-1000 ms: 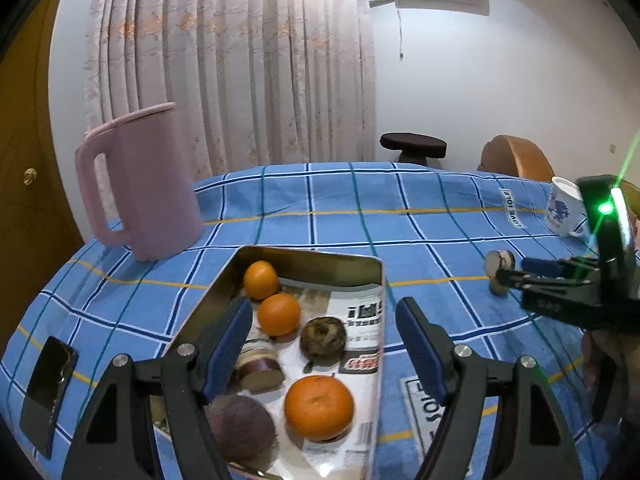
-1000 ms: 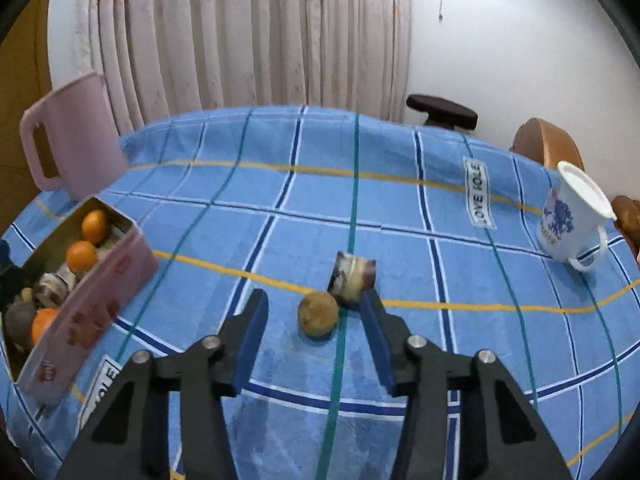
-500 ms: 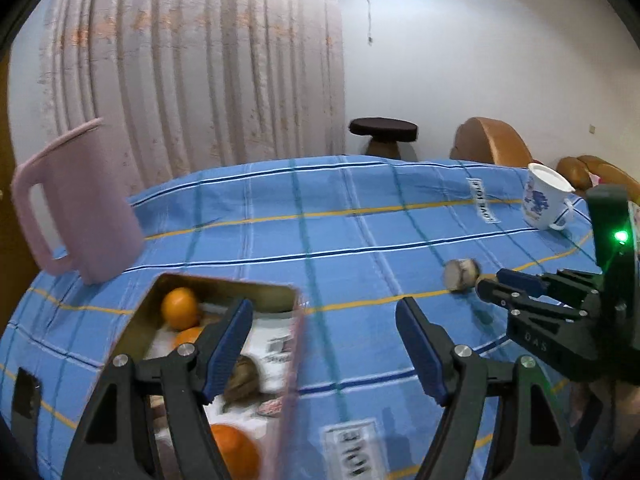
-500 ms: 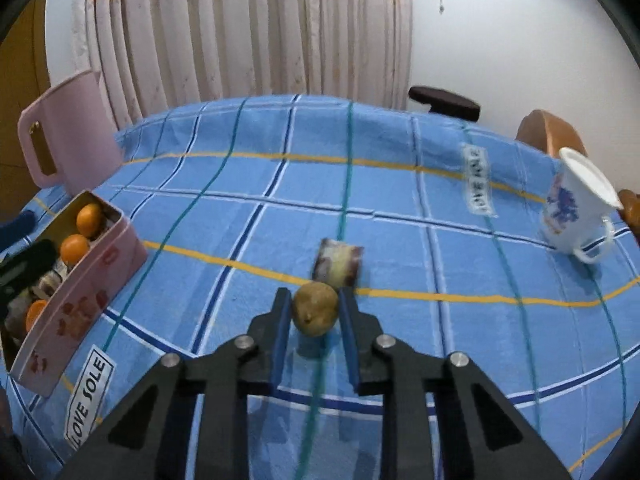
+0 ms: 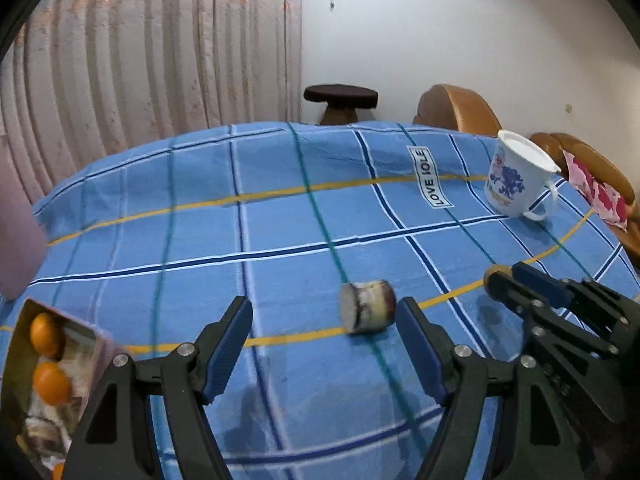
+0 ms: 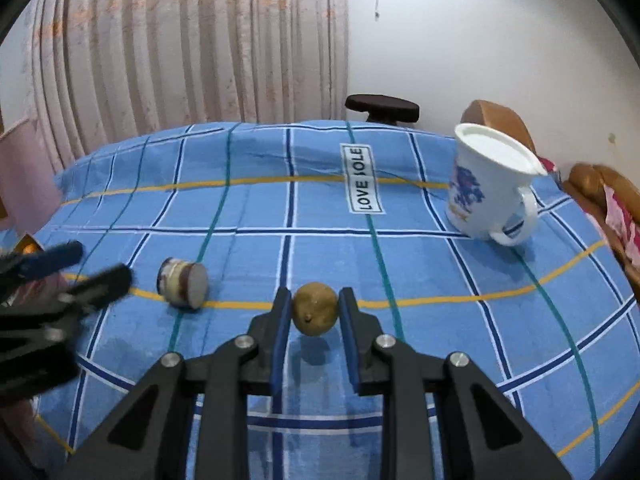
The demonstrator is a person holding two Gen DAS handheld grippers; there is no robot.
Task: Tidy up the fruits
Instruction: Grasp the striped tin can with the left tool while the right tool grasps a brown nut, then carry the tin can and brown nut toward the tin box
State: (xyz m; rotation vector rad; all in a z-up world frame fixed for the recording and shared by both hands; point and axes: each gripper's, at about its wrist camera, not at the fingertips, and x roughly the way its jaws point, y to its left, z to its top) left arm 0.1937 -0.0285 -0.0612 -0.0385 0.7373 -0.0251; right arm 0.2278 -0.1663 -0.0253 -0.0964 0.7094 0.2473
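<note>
My right gripper [image 6: 314,312] is shut on a round brown fruit [image 6: 314,309] and holds it just above the blue checked tablecloth. My left gripper [image 5: 324,332] is open, with a short purple-and-white cut fruit piece [image 5: 368,307] lying on its side just inside the right finger. That piece also shows in the right wrist view [image 6: 185,283], left of the brown fruit. The left gripper [image 6: 76,270] appears blurred there. The right gripper [image 5: 520,286] shows at the right of the left wrist view. A metal tray [image 5: 24,364] with oranges [image 5: 51,383] sits at the lower left.
A white mug with a blue print [image 6: 486,184] stands at the right of the table. A pink jug [image 5: 16,248] is at the left edge. A dark stool [image 5: 340,98] and brown chairs [image 5: 456,110] stand beyond the table.
My right gripper closed on the brown fruit and lifted it slightly. My left gripper swung right, away from the tray, toward the cut fruit piece.
</note>
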